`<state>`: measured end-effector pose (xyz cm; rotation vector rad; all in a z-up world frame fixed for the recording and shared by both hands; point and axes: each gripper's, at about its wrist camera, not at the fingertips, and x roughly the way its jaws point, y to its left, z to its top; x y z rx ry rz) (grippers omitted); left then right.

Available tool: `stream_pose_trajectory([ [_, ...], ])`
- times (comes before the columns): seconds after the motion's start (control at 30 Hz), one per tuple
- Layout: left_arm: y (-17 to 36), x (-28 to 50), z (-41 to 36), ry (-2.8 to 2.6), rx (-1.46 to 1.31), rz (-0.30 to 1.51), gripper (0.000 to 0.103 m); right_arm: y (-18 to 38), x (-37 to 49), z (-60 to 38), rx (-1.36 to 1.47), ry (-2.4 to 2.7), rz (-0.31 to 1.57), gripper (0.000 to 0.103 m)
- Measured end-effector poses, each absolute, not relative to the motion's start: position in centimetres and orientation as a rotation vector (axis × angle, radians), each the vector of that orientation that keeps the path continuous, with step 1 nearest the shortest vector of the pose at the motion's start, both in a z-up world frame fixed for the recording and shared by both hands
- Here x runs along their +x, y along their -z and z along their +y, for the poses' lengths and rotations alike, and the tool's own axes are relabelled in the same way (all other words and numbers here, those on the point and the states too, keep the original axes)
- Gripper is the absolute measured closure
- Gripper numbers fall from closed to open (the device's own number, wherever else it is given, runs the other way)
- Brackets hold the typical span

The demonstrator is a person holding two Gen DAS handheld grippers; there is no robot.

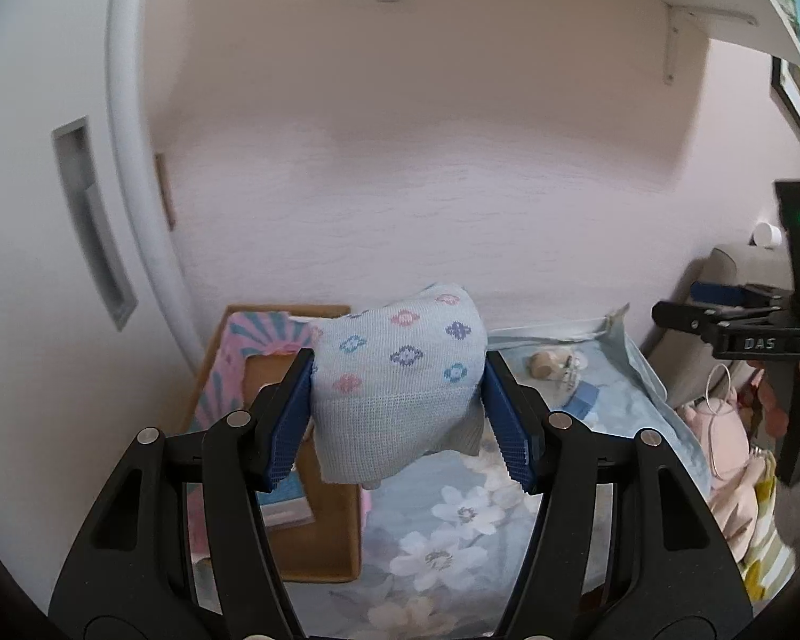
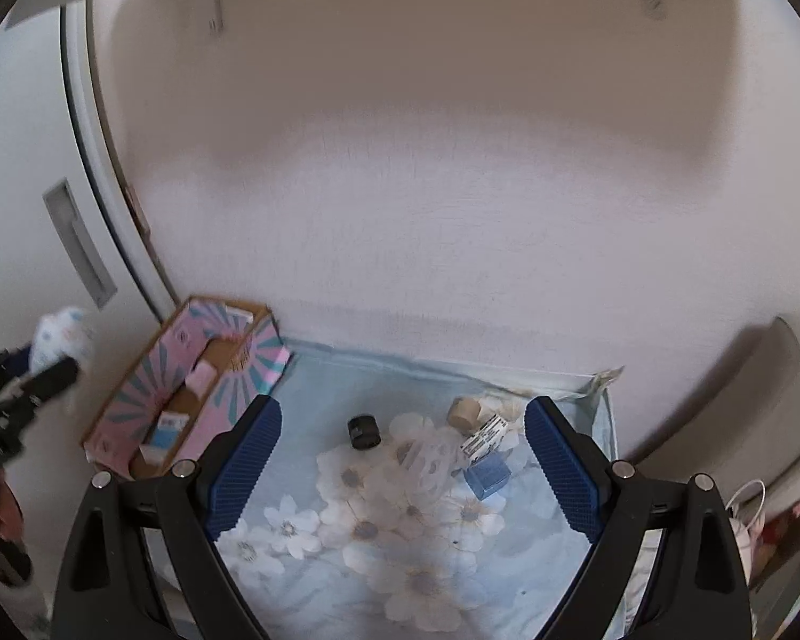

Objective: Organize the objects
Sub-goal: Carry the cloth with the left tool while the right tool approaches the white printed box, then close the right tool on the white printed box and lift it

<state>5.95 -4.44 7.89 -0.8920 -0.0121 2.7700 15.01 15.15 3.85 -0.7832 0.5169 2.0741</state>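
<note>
My left gripper (image 1: 400,400) is shut on a folded pale-blue knit sock (image 1: 394,373) with pink and blue flower marks, held in the air over the right edge of a cardboard box (image 1: 325,549). The box (image 2: 133,453) has pink and teal patterned flaps and holds small cartons. My right gripper (image 2: 402,469) stands open with nothing between its fingers, above the floral sheet (image 2: 400,560). Under it lie a small black jar (image 2: 364,431), a beige roll (image 2: 464,412), a blue box (image 2: 486,474) and a labelled white item (image 2: 484,434). The sock (image 2: 61,338) shows blurred at the far left of the right wrist view.
A pink wall runs behind the bed, with a white door (image 1: 42,266) and its recessed handle at the left. A shelf on brackets (image 1: 677,10) hangs overhead. Pink cloth and a cord (image 1: 720,426) lie off the bed's right side, beside a grey headboard (image 2: 720,400).
</note>
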Motion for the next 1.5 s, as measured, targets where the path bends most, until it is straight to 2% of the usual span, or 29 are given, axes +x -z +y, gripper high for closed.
stream_pose_trajectory([
  [0.27,-7.1,5.4,-6.0,-2.833,-0.959,-0.045,0.045,2.9,14.1,21.2,-1.045,-2.093,0.592,0.012],
  [0.57,-5.3,4.2,-6.2,-2.888,-1.062,-0.070,0.045,11.6,14.1,26.3,-1.373,-2.099,0.481,0.012],
  [0.87,-4.4,3.5,-6.2,-2.932,-1.130,-0.076,0.045,16.0,13.2,28.9,-1.578,-2.178,0.358,0.012],
  [1.07,-4.1,3.1,-6.1,-2.952,-1.155,-0.090,0.045,17.4,12.9,30.4,-1.643,-2.193,0.392,0.012],
  [1.13,-4.2,3.1,-6.0,-2.954,-1.159,-0.096,0.045,17.6,12.8,30.5,-1.663,-2.200,0.397,0.017],
  [1.17,-4.1,3.1,-6.0,-2.954,-1.160,-0.098,0.045,17.7,12.7,30.6,-1.673,-2.201,0.400,0.024],
  [1.23,-4.1,2.9,-5.9,-2.954,-1.160,-0.099,0.045,17.8,12.7,30.7,-1.688,-2.210,0.424,0.028],
  [1.33,-4.2,2.9,-5.7,-2.952,-1.154,-0.099,0.045,17.7,12.7,31.0,-1.688,-2.215,0.458,0.043],
  [1.5,-3.9,2.5,-5.8,-2.942,-1.146,-0.089,0.045,17.4,12.8,30.8,-1.680,-2.211,0.465,0.045],
])
